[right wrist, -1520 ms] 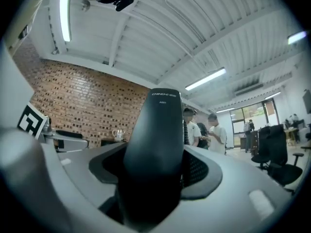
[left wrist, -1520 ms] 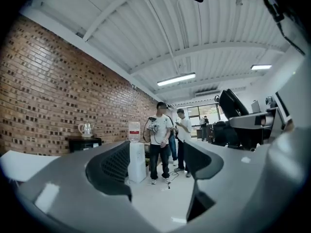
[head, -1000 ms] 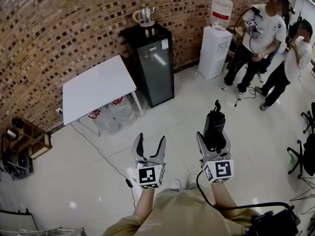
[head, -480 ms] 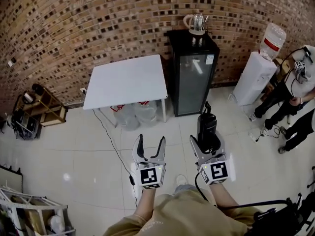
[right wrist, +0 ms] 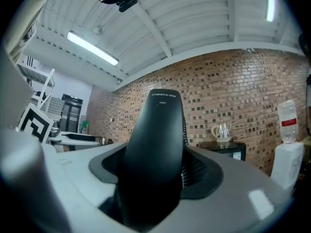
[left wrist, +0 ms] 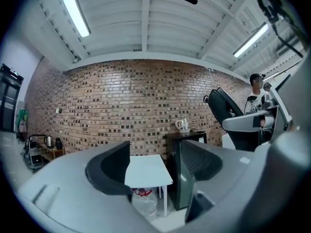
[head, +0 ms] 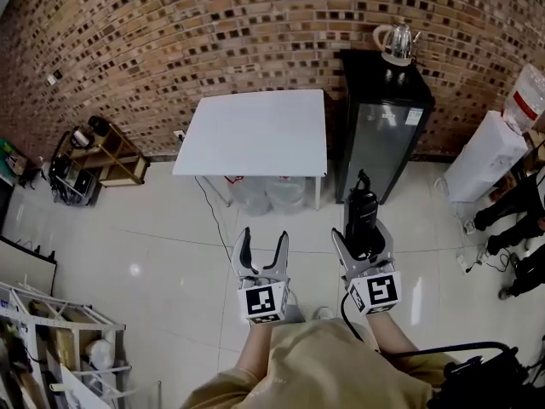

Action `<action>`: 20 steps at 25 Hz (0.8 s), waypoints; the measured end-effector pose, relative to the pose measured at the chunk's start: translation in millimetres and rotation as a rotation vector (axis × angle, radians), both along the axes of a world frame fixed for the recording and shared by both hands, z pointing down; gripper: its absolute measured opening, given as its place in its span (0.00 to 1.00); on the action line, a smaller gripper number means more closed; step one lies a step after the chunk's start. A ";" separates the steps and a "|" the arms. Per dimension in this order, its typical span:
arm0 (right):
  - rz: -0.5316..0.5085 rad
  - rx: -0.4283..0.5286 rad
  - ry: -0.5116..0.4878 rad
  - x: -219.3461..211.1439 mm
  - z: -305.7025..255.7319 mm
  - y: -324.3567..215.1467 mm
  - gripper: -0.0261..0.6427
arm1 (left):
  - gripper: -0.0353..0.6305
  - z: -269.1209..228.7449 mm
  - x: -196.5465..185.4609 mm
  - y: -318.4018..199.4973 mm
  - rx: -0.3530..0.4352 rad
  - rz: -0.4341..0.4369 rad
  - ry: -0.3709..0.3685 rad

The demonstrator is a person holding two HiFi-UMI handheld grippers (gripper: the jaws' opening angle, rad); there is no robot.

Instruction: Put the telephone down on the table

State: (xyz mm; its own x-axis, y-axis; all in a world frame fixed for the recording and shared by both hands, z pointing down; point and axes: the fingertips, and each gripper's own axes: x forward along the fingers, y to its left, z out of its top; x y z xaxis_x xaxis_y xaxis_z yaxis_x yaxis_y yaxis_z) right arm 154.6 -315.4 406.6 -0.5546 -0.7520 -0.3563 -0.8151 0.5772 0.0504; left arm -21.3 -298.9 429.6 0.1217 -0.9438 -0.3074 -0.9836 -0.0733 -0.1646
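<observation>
Right hand-held gripper [head: 364, 244]: jaws closed tight on the black telephone [head: 361, 216], which stands upright between them, held over the tiled floor [head: 153, 254]. Left hand-held gripper [head: 261, 250]: jaws apart, holding nothing. White counter [head: 255, 130] is ahead against the brick wall [head: 213, 32], well apart from the telephone.

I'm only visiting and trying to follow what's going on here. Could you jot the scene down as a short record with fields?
Right gripper: shut on the black telephone, held upright
Left gripper: open, nothing between its jaws
Table: white, by the brick wall, ahead of both grippers
Beside the table: black cabinet with a kettle on top
Task status: telephone not yet on the table
</observation>
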 end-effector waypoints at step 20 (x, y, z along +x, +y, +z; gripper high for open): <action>-0.046 -0.202 0.075 -196.4 -64.1 -337.1 0.51 | 0.53 -85.8 -187.1 -328.1 -0.119 0.041 0.047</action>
State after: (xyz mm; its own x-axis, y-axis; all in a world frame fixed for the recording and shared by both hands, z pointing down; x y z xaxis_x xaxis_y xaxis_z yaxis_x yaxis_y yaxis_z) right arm -41.8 -652.5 342.4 -0.6095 -0.7770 -0.1576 -0.7858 0.6184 -0.0101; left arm -208.4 -627.0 343.8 0.1492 -0.9684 -0.2000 -0.9858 -0.1299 -0.1064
